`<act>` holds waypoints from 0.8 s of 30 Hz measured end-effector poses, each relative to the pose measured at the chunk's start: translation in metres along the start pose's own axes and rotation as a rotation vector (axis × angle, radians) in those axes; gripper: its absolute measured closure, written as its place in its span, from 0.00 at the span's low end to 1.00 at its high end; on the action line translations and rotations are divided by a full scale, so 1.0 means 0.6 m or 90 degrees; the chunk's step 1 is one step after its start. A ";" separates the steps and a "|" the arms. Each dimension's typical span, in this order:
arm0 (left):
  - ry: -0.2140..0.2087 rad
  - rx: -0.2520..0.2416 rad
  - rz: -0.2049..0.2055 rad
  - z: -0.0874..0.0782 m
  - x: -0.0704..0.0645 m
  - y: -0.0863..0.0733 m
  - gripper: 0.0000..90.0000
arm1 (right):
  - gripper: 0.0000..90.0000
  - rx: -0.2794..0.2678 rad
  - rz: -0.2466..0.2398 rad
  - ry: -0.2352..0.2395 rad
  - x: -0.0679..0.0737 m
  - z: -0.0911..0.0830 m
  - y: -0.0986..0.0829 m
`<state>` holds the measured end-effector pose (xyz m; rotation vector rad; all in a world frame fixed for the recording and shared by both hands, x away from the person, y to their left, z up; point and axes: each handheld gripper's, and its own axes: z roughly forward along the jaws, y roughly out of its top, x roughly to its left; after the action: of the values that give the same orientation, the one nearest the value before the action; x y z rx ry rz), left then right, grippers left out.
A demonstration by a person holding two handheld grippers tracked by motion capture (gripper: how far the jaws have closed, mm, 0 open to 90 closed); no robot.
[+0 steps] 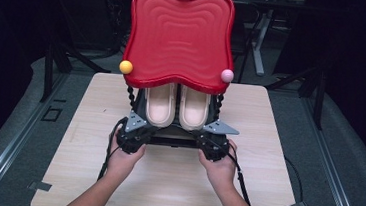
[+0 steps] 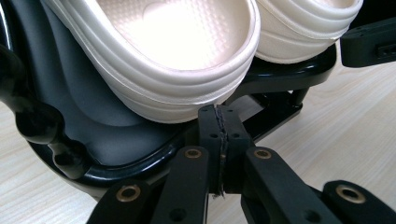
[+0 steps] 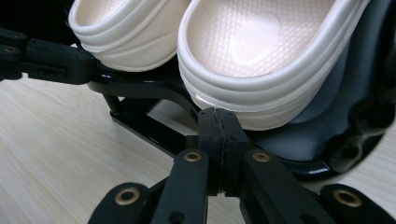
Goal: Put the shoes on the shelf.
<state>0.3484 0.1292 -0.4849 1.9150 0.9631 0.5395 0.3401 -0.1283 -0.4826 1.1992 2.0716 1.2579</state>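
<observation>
My left hand-held gripper (image 2: 219, 140) and right hand-held gripper (image 3: 219, 140), jaws together at the black rack (image 2: 140, 158) (slippers (image 1: 177, 105) aboard), could tip it.

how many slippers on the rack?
2. Left slipper and right slipper lie side by side on the black lower shelf, under the red tray, which may hide more.

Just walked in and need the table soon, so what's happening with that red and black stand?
A person holds the left gripper and right gripper at the front of a small rack on the wooden table. Both grippers' jaws are pressed together at the black lower shelf's edge, below a pair of cream slippers. A red top tray sits above them.
</observation>
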 end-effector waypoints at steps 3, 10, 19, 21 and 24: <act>0.001 0.002 -0.002 0.003 0.002 0.001 1.00 | 1.00 0.003 0.001 0.001 0.001 0.006 0.000; 0.001 0.018 0.001 0.017 0.000 -0.003 1.00 | 0.99 0.007 0.009 0.006 0.004 0.017 -0.003; -0.007 0.012 -0.014 0.022 -0.001 -0.003 0.98 | 0.97 0.001 0.014 0.012 0.009 0.024 -0.003; -0.006 0.012 -0.014 0.022 -0.001 -0.004 0.97 | 0.96 0.002 0.013 0.014 0.009 0.024 -0.004; -0.001 0.000 -0.009 0.014 -0.002 -0.004 0.94 | 0.91 -0.012 0.012 0.012 0.009 0.017 -0.004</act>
<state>0.3524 0.1247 -0.4914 1.9069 0.9754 0.5286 0.3433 -0.1190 -0.4893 1.2056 2.0616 1.2994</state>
